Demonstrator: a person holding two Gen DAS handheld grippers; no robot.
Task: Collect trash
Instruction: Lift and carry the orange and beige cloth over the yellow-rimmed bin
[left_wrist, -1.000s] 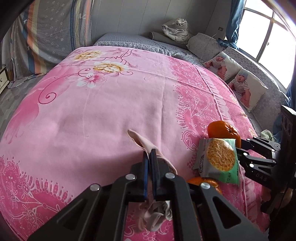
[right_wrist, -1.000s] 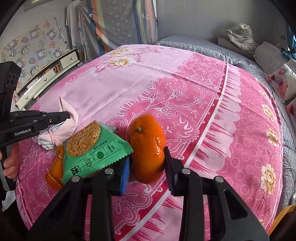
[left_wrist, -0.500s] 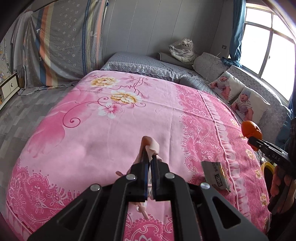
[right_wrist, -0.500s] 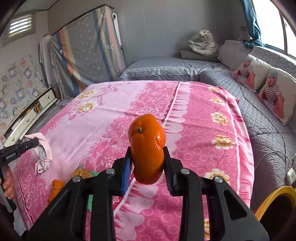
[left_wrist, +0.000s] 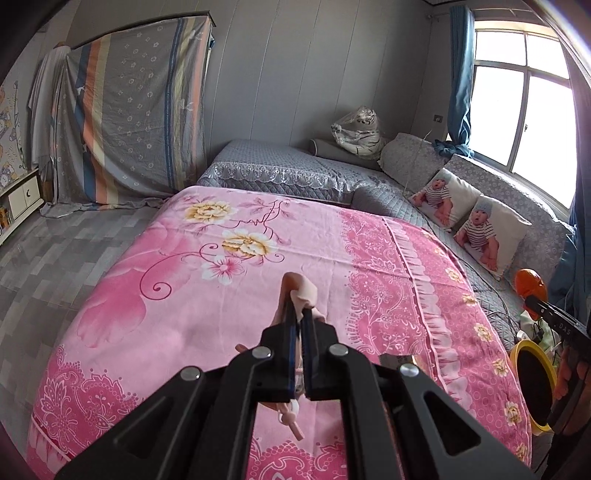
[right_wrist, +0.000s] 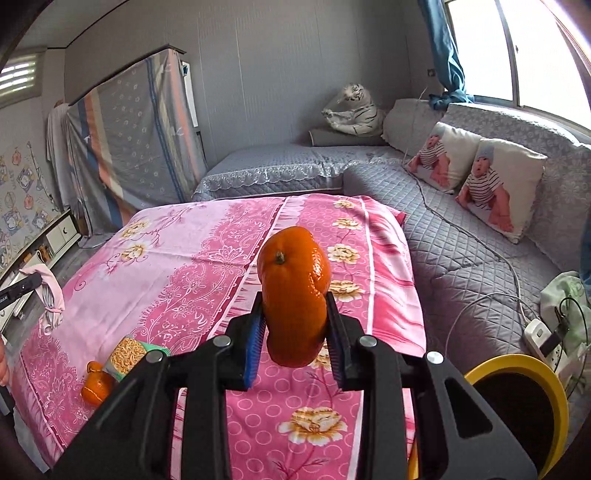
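Note:
My left gripper is shut on a crumpled pink cloth scrap and holds it above the pink bedspread; the scrap also shows in the right wrist view. My right gripper is shut on an orange, lifted above the bed's right side; the orange also shows in the left wrist view. A yellow-rimmed bin stands below right of it. A green snack packet and a second orange piece lie on the bedspread.
A grey quilted sofa with two baby-print pillows runs along the right. A power strip with cables lies on it near the bin. A plush tiger sits at the back. A low white cabinet stands at left.
Both grippers rose above the bed with their loads. The right gripper carried the orange to the right, nearer the yellow bin. The snack packet and the orange piece stayed on the bedspread.

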